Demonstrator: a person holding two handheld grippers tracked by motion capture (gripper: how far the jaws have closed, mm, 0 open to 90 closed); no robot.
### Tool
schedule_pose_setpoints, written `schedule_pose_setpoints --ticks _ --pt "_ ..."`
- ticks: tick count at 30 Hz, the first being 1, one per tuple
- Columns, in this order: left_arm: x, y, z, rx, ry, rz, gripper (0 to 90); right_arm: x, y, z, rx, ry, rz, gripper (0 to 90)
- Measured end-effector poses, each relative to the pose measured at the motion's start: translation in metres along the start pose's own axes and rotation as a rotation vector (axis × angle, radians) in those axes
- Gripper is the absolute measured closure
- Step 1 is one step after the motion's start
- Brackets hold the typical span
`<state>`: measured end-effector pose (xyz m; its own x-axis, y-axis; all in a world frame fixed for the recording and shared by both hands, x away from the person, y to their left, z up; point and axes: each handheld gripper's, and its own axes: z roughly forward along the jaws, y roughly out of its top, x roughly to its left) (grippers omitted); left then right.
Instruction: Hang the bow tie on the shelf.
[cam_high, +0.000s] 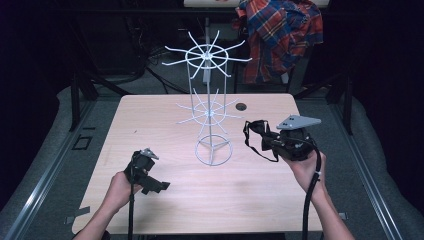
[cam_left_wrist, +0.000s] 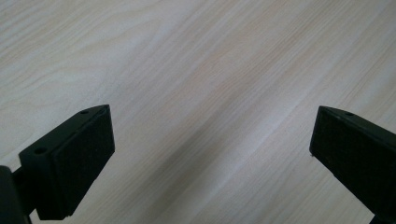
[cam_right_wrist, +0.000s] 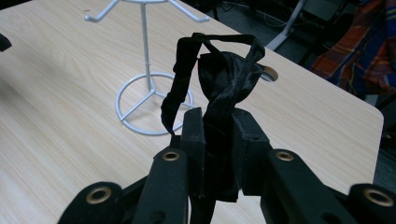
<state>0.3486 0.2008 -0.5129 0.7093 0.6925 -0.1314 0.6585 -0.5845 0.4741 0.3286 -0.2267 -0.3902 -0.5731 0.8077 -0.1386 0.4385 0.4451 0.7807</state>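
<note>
The right gripper (cam_right_wrist: 217, 140) view is showing its jaws clamping a black strap (cam_right_wrist: 219, 70), a detail too small to read from above. The high view is showing the right hand (cam_high: 307, 167) holding that gripper above the table (cam_high: 165, 115), just right of the wire rack (cam_high: 210, 90). The left gripper (cam_left_wrist: 210, 154) is resting low on the table, jaws spread wide over bare wood.

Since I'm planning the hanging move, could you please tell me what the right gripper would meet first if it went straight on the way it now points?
Probably the white wire rack: in the right gripper view, the right gripper, shut on the black strap, points toward the rack's ring base. Depth is unclear, so it might pass just beside it.
</note>
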Motion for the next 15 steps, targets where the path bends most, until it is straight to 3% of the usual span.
schedule_pose_setpoints --ticks 15 --pt "0.0 0.0 0.0 0.007 0.001 0.003 0.2 -0.005 0.012 0.002 -0.052 0.014 0.009 76.5"
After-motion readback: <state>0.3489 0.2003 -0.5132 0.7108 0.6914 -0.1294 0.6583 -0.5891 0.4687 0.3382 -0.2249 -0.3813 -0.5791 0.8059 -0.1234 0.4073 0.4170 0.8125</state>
